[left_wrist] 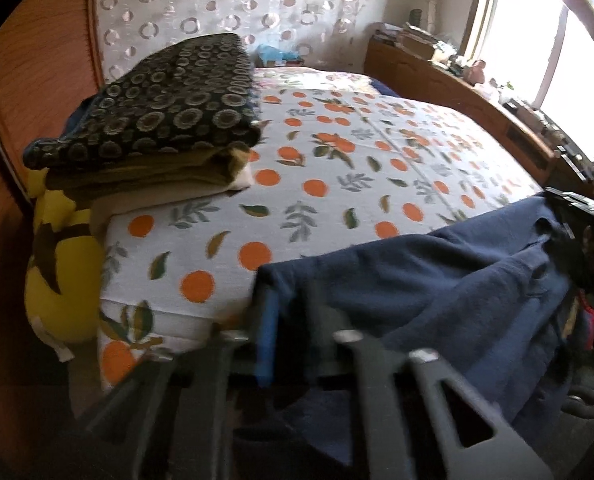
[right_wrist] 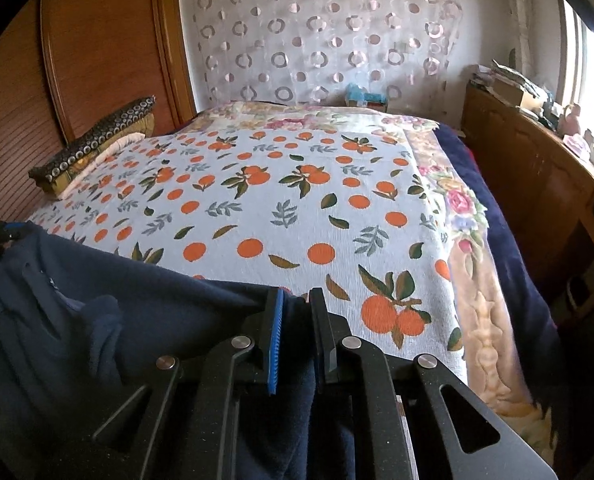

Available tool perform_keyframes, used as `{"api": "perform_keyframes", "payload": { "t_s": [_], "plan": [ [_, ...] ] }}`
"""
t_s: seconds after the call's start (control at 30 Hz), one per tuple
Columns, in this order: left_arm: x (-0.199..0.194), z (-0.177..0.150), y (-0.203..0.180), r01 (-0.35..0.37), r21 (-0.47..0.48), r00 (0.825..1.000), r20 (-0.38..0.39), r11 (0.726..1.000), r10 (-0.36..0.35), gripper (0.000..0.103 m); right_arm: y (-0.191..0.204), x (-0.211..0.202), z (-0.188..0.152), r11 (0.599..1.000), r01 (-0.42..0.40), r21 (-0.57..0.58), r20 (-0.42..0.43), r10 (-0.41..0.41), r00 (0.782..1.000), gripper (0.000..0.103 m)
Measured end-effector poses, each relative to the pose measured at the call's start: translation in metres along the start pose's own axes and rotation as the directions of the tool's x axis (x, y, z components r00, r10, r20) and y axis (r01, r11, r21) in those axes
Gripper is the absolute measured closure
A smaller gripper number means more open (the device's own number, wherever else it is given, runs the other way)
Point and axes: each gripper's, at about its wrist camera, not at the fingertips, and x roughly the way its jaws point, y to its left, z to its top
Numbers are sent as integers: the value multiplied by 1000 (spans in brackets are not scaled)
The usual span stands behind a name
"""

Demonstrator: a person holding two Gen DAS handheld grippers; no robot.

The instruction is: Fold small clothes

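Holding a navy garment taut above the near edge of a bed, the left gripper is clamped on one top corner and the right gripper on the other, cloth pinched between each pair of pads. The step in hand appears to be laying the piece flat for a first fold; done well, both grips stay level and equally tensioned so the fabric meets the orange-print bedspread without creases or a twisted hem. The garment is dark blue, soft and fleece-like, sagging in loose folds between the grippers, its lower part hanging out of sight below the mattress edge.
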Motion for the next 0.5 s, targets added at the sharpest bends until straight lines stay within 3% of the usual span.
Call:
{"api": "perform_keyframes", "payload": {
  "t_s": [0.2, 0.5],
  "plan": [
    [-27, -2, -6, -51, -5, 996, 74, 999, 52, 99, 0, -1, 2, 1000, 4, -8, -2, -4, 1000, 90],
    [-18, 5, -11, -99, 29, 994, 54, 995, 97, 94, 0, 3, 2, 1000, 10, -22, -14, -11, 1000, 90]
  ]
}}
